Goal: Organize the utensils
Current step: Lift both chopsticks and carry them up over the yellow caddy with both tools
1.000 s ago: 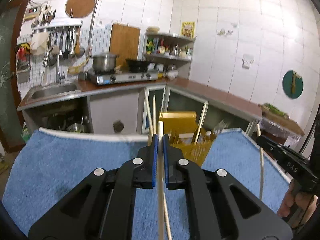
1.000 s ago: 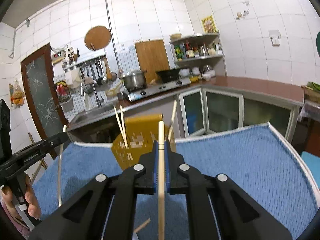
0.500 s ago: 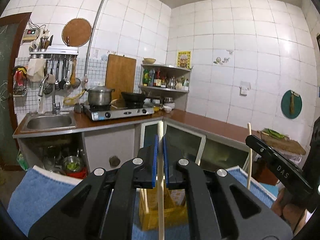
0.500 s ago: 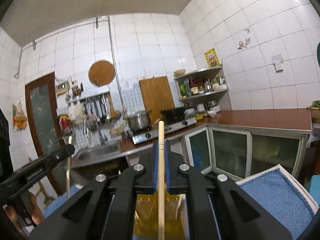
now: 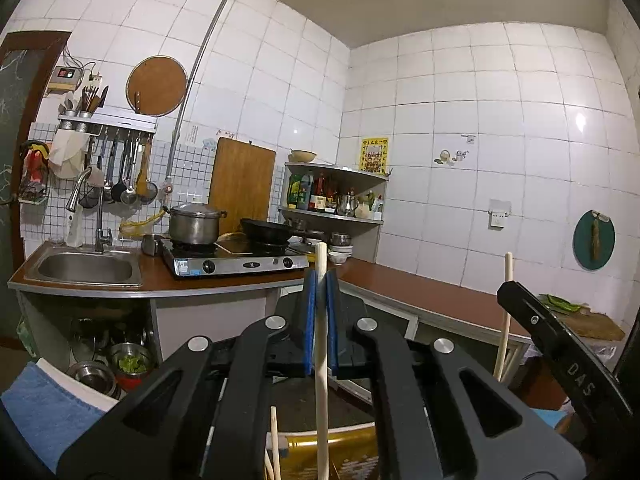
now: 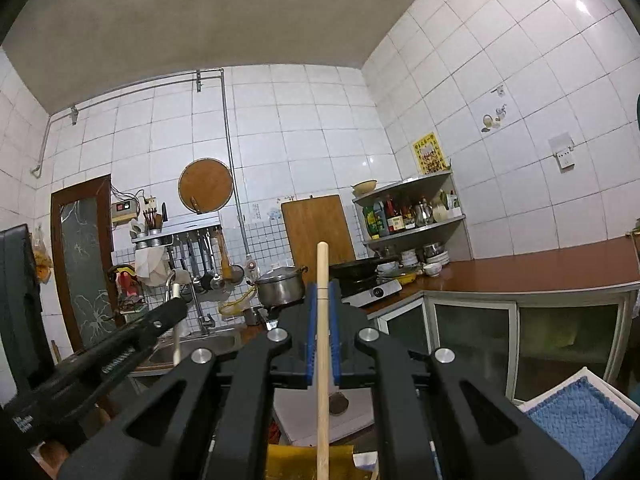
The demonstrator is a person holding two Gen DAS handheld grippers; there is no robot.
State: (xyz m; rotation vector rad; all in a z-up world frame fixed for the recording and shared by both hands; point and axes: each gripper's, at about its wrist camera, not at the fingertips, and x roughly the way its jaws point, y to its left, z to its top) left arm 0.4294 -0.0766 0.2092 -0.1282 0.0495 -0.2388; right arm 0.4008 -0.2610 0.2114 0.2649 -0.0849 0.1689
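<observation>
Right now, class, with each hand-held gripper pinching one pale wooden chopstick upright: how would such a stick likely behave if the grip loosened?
The pale wooden chopstick stays straight past the pads, so it is probably stiff. Being thin, it probably weighs little. It looks round and smooth, so it might slide down toward the yellow holder, or roll if laid flat.

White tiled walls (image 5: 460,92), brown countertop (image 5: 420,300) running round the corner. Steel sink (image 5: 86,266) at left, tap (image 5: 98,216) above it. Two-burner gas stove (image 5: 234,262): lidded steel pot (image 5: 195,222) on the left burner, black pan (image 5: 266,232) on the right. Wooden cutting board (image 5: 242,184) leans upright on the wall behind. Round wooden board (image 5: 157,85) hangs higher up. Ladles hang from a rail rack (image 5: 120,176). Corner shelf (image 5: 336,192) holds bottles. Blue towel (image 6: 580,412) low in the right wrist view.
</observation>
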